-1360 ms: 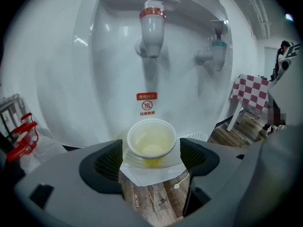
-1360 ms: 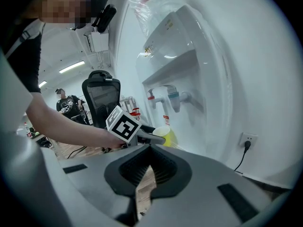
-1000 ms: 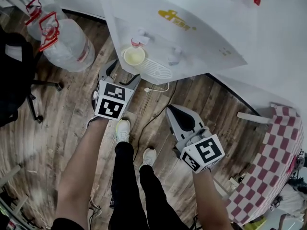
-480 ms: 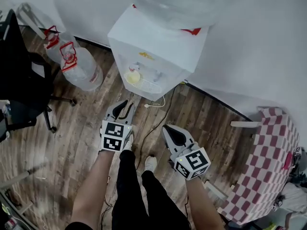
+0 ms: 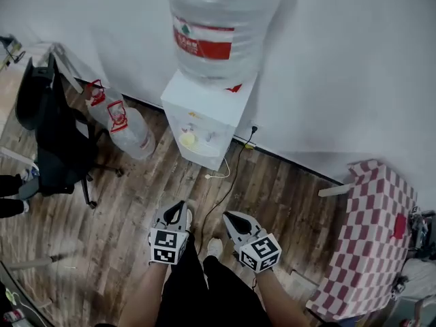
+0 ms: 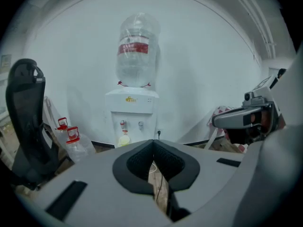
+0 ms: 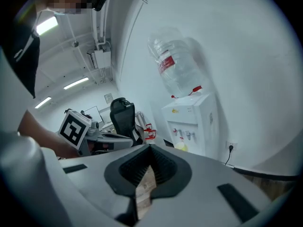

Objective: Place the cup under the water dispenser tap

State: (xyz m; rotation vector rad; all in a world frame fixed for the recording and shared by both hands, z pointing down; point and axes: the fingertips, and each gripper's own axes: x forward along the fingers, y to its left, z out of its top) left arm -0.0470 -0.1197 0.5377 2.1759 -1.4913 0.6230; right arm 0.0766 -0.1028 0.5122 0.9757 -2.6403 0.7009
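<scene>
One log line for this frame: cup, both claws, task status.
cup: under tap of water dispenser | left claw: shut, empty | right claw: shut, empty | task: cup placed

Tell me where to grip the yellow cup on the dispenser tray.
Probably its side wall, below the rim, coming level from the front. The cup stands upright in the dispenser recess, which is open only at the front, with a tap close above.

Wood-plank floor [image 5: 116, 210] matt — dispenser [image 5: 204, 125] smooth white plastic; bottle [image 5: 218, 19] clear plastic.
</scene>
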